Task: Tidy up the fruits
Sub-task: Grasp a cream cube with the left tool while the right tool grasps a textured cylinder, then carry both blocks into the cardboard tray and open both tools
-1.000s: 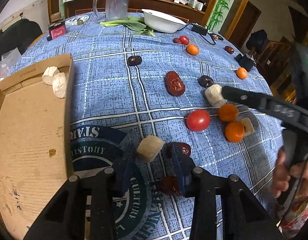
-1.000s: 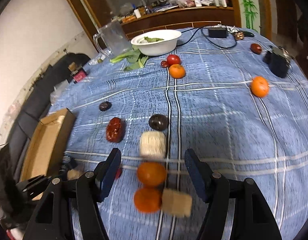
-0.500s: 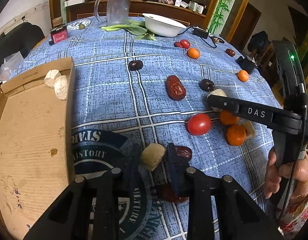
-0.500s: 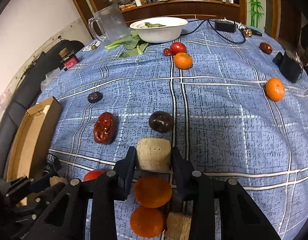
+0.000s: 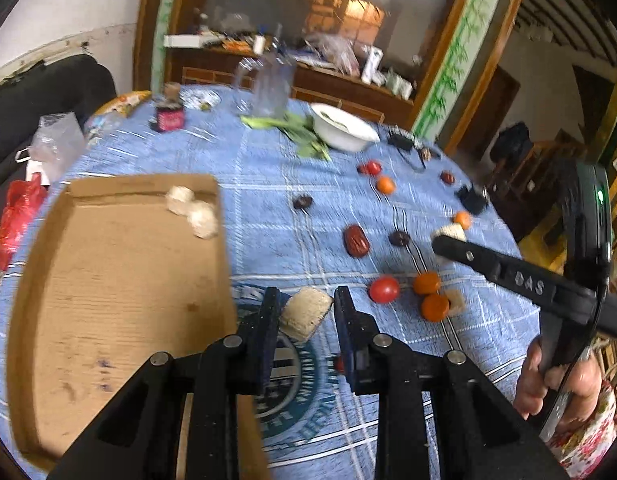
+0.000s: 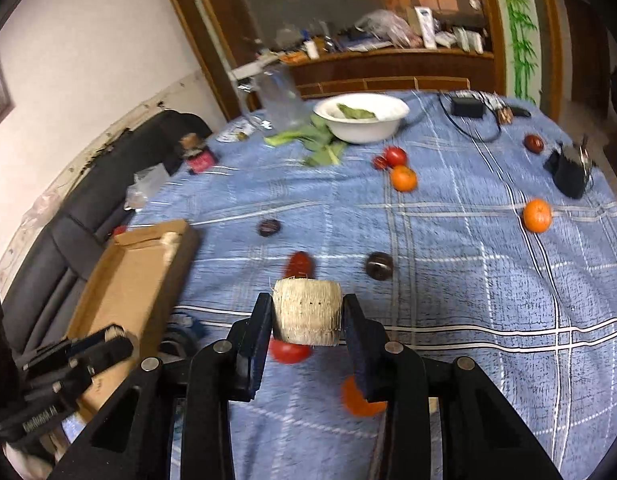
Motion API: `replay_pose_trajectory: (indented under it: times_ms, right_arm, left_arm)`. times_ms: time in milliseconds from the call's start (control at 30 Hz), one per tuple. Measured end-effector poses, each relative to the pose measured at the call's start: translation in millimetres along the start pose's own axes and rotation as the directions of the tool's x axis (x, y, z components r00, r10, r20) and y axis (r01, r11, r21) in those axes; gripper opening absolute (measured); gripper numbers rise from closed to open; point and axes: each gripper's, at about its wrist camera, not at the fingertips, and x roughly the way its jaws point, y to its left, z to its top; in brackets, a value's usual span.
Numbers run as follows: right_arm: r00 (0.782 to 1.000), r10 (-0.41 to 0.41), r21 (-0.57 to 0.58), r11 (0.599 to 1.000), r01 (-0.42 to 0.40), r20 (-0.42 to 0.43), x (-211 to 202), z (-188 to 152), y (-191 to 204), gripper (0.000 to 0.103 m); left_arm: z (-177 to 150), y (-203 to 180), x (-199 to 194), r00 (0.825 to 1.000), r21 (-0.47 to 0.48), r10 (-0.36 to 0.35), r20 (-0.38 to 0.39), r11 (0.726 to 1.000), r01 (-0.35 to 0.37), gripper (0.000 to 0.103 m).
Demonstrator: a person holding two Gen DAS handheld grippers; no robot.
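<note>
My left gripper (image 5: 306, 310) is shut on a tan fibrous chunk (image 5: 306, 314), held above the blue checked cloth just right of the cardboard tray (image 5: 108, 280). Two pale chunks (image 5: 192, 208) lie in the tray's far corner. My right gripper (image 6: 307, 318) is shut on a pale fibrous cylinder (image 6: 307, 310), lifted over a tomato (image 6: 288, 354) and an orange (image 6: 358, 400). The left wrist view shows the tomato (image 5: 383, 289), two oranges (image 5: 428, 294), another tan chunk (image 5: 454, 302) and a red date (image 5: 356, 240) on the cloth.
At the far side stand a white bowl (image 6: 360, 118), leafy greens (image 6: 316, 142) and a glass jug (image 6: 278, 98). More oranges (image 6: 537, 215), dark fruits (image 6: 378, 266) and a black pouch (image 6: 570, 172) dot the cloth. A dark sofa (image 6: 88, 208) runs along the left.
Both grippers closed on their chunks and lifted them off the cloth. The left one has swung toward the cardboard tray; the right one has risen above the tomato and oranges.
</note>
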Motion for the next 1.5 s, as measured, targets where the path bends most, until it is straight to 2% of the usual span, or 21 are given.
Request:
replay_pose_trajectory:
  times_ms: [167, 300, 500, 633, 767, 1000, 1200, 1367, 1433, 1500]
  right_arm:
    - [0.998, 0.057, -0.074, 0.996, -0.056, 0.018, -12.6, 2.4, 48.2, 0.038]
    - [0.992, 0.123, -0.112, 0.986, -0.124, -0.018, 0.8, 4.4, 85.7, 0.038]
    - [0.977, 0.173, -0.158, 0.969, -0.192, -0.125, 59.2, 3.5, 144.4, 0.039]
    - [0.969, 0.159, -0.185, 0.963, -0.194, -0.188, 103.3, 3.7, 170.2, 0.039]
    - [0.963, 0.118, -0.210, 0.963, -0.170, -0.241, 144.4, 4.0, 187.7, 0.039]
    - [0.955, 0.091, -0.207, 0.966, -0.154, -0.282, 175.0, -0.2, 194.5, 0.039]
    - [0.953, 0.065, -0.234, 0.962, -0.139, -0.297, 181.2, 0.5, 201.6, 0.039]
    - [0.952, 0.065, -0.216, 0.967, -0.134, -0.298, 180.6, 2.3, 198.1, 0.042]
    - [0.955, 0.079, -0.202, 0.969, -0.141, -0.287, 174.8, 4.4, 196.5, 0.049]
    - [0.959, 0.095, -0.197, 0.969, -0.151, -0.266, 164.0, 7.0, 195.5, 0.049]
  left_arm:
    - [12.8, 44.1, -32.9, 0.996, -0.050, 0.065, 0.054, 0.997, -0.063, 0.026]
    - [27.2, 84.7, -45.5, 0.987, -0.085, 0.142, 0.075, 0.987, -0.136, 0.026]
    - [46.7, 150.1, -13.4, 0.987, -0.178, 0.160, -0.025, 0.970, -0.162, 0.026]
    - [55.0, 178.7, 16.3, 0.986, -0.239, 0.141, -0.088, 0.958, -0.158, 0.026]
    - [60.8, 193.0, 42.3, 0.982, -0.258, 0.138, -0.127, 0.952, -0.167, 0.026]
    - [60.3, 207.2, 76.7, 0.974, -0.270, 0.120, -0.192, 0.948, -0.170, 0.026]
    - [57.9, 208.4, 81.9, 0.973, -0.266, 0.112, -0.203, 0.950, -0.165, 0.027]
    - [57.0, 208.5, 82.2, 0.973, -0.283, 0.102, -0.206, 0.946, -0.159, 0.033]
    - [56.5, 209.0, 74.9, 0.976, -0.299, 0.093, -0.195, 0.942, -0.150, 0.035]
    - [57.0, 208.6, 61.0, 0.981, -0.316, 0.090, -0.171, 0.938, -0.141, 0.042]
